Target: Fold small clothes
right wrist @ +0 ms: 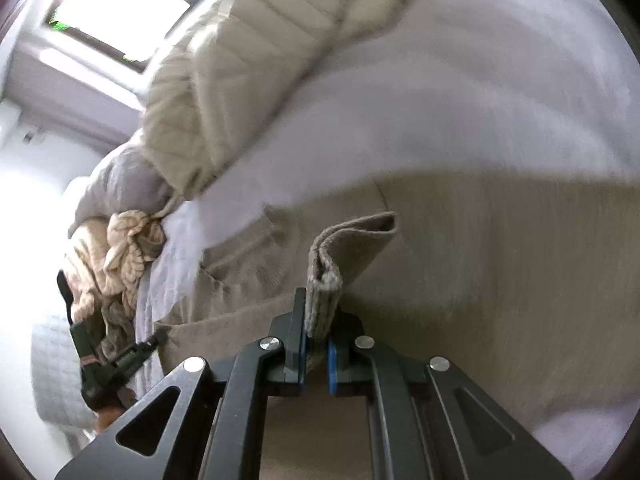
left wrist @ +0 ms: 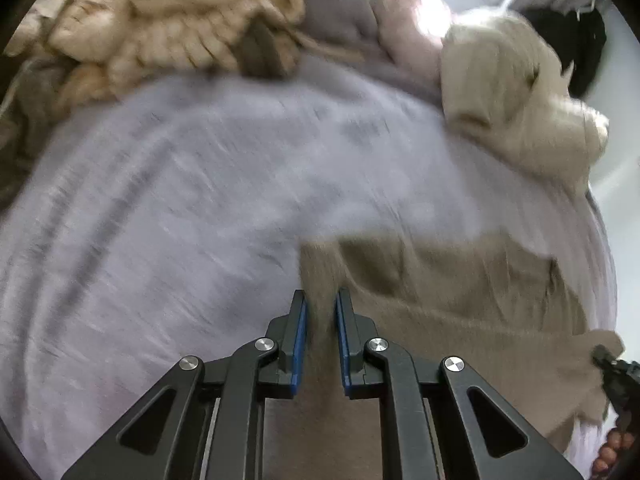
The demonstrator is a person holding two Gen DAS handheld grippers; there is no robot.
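Note:
A beige knit garment lies spread over a pale lilac bedsheet. My left gripper is shut on a bunched edge of this garment, with fabric pinched between the blue pads. In the right wrist view, my right gripper is shut on a folded ribbed hem of the same beige garment. The right gripper's tip shows at the garment's far corner in the left view. At lower left of the right view, the left gripper holds the opposite edge.
A tan chunky-knit pile lies at the back left of the bed. A cream ribbed sweater lies at the back right, seen as a cream sweater in the right view. A window glows behind. Fingers of a hand show at right.

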